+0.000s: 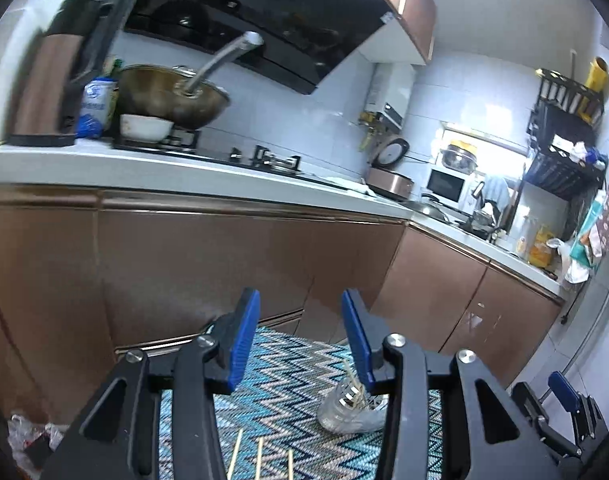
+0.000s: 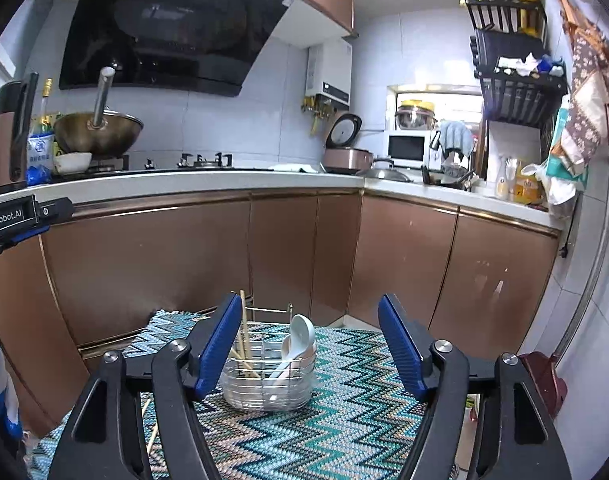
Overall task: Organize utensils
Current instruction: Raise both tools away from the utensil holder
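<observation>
Two chopsticks [image 2: 244, 332] — upright, leaning — in caddy [image 2: 266, 376]

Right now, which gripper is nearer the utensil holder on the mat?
Right, probably. The right gripper has the utensil holder straight ahead between its open fingers; the left gripper is off to the holder's left, seeing it behind one finger.

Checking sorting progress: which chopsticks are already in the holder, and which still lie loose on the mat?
The chopsticks leaning in the holder beside the white spoons are sorted; three loose chopsticks lie flat on the mat.
</observation>
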The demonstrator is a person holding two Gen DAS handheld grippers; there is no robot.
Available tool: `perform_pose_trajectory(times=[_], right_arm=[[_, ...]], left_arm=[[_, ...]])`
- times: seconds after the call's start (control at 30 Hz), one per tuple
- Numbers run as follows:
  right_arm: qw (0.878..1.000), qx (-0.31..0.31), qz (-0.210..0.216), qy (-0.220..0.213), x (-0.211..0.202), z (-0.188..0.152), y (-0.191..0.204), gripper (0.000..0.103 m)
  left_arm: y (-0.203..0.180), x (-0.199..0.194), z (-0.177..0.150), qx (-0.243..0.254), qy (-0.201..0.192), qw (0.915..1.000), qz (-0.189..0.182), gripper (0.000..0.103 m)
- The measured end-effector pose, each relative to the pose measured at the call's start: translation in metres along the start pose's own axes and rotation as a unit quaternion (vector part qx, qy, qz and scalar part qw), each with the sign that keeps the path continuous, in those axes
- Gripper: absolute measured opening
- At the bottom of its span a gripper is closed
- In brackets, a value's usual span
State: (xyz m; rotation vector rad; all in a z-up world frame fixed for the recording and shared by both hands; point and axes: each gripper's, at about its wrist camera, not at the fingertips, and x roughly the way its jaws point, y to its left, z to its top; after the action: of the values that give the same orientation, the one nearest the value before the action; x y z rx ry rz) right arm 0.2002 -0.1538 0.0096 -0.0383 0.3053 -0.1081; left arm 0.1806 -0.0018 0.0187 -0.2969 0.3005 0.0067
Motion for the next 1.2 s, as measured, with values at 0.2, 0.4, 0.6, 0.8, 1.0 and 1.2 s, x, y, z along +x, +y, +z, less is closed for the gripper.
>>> perform_pose_trajectory(times=[0.2,0.4,0.6,0.8,1.0,1.2], right_arm=[[1.000,0.008,0.003,-0.022,-0.040,0.001,0.008,0.077],[0.999,0.023,-0.002,-0.045,-0.076,0.004,0.009,0.082],[0.998,0.025,-0.013,-0.055,-0.099,-0.003,0.007,0.085],[0.997,0.038,-0.015,-0.060,-0.115,-0.006,0.004,0.086],[0.996,0.040,-0.015,-0.074,-0.131,-0.006,0.006,0.090],[0.994,0.040,-0.018,-0.095,-0.147,-0.004,0.008,0.103]], left_arm=[[0.026,-0.039,-0.002,-0.010,-0.002,0.9996,0.028,0.042],[0.045,-0.079,-0.006,-0.003,-0.009,0.9986,0.053,0.046],[0.059,-0.112,-0.010,0.006,-0.011,0.9975,0.069,0.046],[0.068,-0.137,-0.015,0.012,-0.019,0.9968,0.077,0.046],[0.078,-0.148,-0.016,0.010,-0.019,0.9963,0.083,0.046],[0.086,-0.162,-0.013,0.001,-0.028,0.9958,0.087,0.046]])
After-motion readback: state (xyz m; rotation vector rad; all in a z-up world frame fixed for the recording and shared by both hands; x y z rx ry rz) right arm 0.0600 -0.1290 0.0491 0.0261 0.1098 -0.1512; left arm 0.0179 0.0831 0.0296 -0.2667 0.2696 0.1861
